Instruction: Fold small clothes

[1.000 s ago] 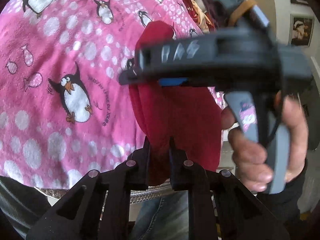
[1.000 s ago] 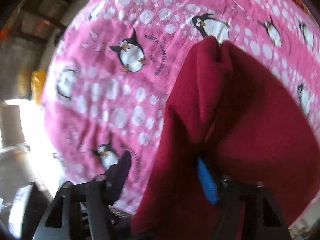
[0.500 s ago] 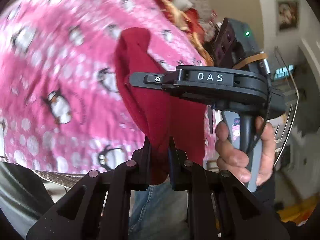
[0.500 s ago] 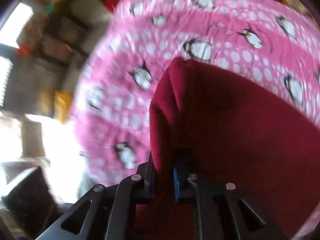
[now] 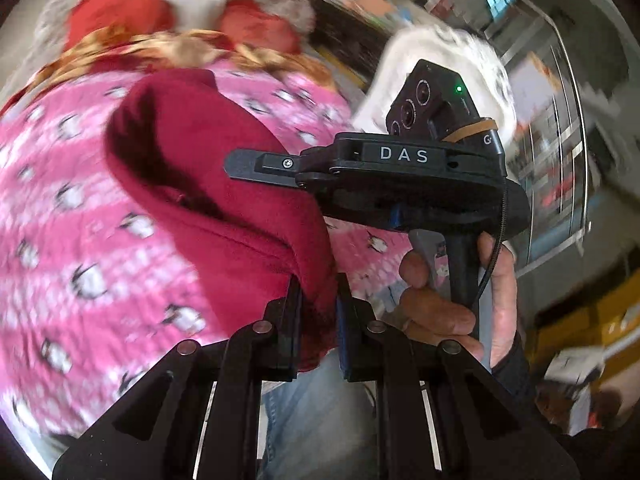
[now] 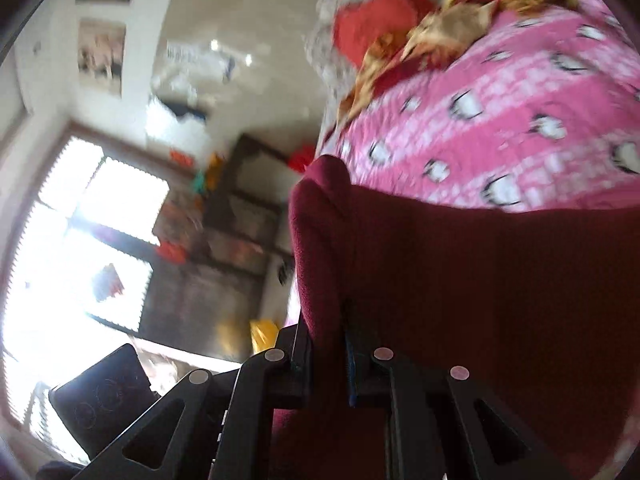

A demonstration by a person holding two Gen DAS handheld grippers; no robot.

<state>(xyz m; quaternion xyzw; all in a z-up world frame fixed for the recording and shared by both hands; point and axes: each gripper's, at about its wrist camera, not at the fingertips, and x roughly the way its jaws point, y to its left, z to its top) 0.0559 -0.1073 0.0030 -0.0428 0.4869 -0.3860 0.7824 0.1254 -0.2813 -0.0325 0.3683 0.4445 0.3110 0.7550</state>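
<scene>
Dark red fleece garment [image 5: 224,216], small and soft, hangs lifted between my two tools above a pink penguin-print blanket [image 5: 80,248]. In the left wrist view, my left hand-held gripper [image 5: 317,312] has its fingers pressed together on one edge of the fleece, the cloth bunched thick between them. Across from it I see the right hand-held gripper [image 5: 256,166] from the side, held in a bare hand [image 5: 460,300], its tip at or just past the cloth; from here I cannot tell what it pinches. Holding the piece by two points lets it hang so an edge can be matched, I judge. Blurred orange-and-gold patterned fabric [image 5: 160,46] lies beyond the blanket.

In the right wrist view, the right tool [image 6: 326,344] is clamped on a fold of the same red fleece [image 6: 480,300], which fills the lower right of the frame. The pink blanket [image 6: 500,120] sits behind it, and a bright window [image 6: 80,232] and dark shelving [image 6: 240,232] show to the left. Everything is motion-blurred, so I cannot tell the garment's type.
</scene>
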